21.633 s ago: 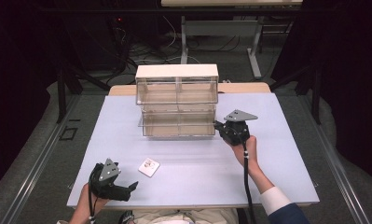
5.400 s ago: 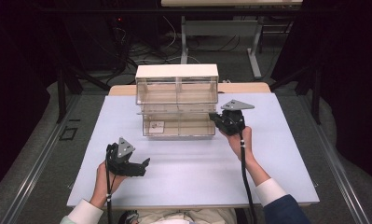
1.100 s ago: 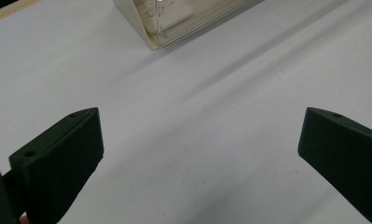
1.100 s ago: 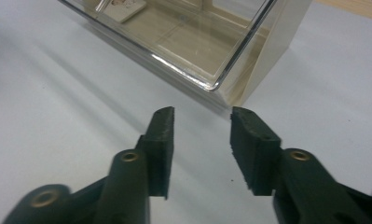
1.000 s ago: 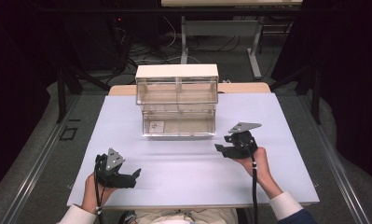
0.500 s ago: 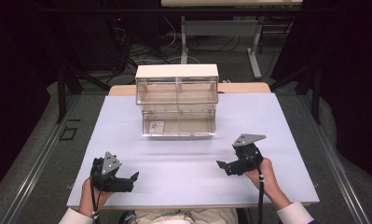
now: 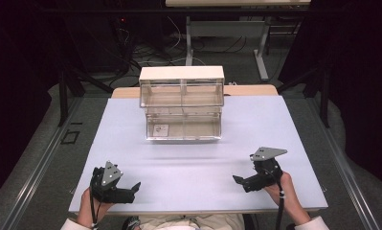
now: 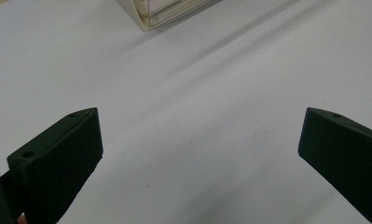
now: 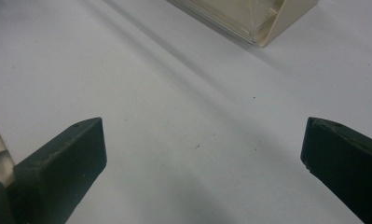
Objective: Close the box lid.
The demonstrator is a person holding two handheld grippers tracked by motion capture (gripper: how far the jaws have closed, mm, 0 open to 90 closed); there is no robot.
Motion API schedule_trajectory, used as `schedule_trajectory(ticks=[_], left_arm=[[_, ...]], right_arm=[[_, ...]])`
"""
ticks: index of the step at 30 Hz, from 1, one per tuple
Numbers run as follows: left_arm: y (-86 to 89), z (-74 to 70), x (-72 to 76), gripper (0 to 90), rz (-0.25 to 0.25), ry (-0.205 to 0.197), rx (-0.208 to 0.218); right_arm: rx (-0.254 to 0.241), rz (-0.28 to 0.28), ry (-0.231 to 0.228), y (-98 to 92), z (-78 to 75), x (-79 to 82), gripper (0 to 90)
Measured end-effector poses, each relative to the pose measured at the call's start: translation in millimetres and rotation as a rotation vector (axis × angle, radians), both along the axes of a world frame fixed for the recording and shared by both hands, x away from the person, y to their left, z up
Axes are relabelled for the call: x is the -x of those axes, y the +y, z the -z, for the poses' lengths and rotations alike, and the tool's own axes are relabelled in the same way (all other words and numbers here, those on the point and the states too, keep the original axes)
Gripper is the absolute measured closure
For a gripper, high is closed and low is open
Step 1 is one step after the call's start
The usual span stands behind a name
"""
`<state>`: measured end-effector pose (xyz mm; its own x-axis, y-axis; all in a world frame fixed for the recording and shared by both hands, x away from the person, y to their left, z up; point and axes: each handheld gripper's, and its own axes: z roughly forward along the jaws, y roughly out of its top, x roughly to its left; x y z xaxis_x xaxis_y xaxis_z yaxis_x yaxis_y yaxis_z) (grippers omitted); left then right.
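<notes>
The clear plastic drawer cabinet with a cream-white top (image 7: 182, 103) is seen standing at the far middle of the pale lilac-white table (image 7: 275, 129), its drawer fronts turned toward the near edge and its long axis running left to right. Two drawers sit side by side in the upper tier; a wider drawer below juts forward, and a small white square item (image 7: 160, 130) is seen through its clear front, at its left end. The walls are transparent and glossy, so the contents can be read from outside.

From the right claw (image 7: 240, 180) the cabinet lies far and to the left; from the left claw (image 7: 134, 188) it lies far and to the right. Both are well apart from it, near the table's near edge; the right one is judged slightly nearer to the cabinet's front. A near corner of the cabinet is caught at the top of each gripper view (image 8: 148, 11) (image 9: 267, 28).

The right claw's jaws have just been opening and stand wide apart with nothing between them (image 9: 202, 163). The left claw's jaws are likewise spread wide over bare table (image 8: 200, 158). Any coming move on the cabinet is judged to call for a reach forward and inward.
</notes>
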<state>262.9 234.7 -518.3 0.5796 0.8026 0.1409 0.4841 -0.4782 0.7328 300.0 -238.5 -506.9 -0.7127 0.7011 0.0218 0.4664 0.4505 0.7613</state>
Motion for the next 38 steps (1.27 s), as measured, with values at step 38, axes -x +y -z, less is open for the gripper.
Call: schedule_trajectory(ticks=[38], left_arm=[[14.4,9.2,6.8,0.0,-0.003,0.066,0.006]], right_arm=[[0.047,-0.025,0.007,-17.5,20.1,31.3,0.0]])
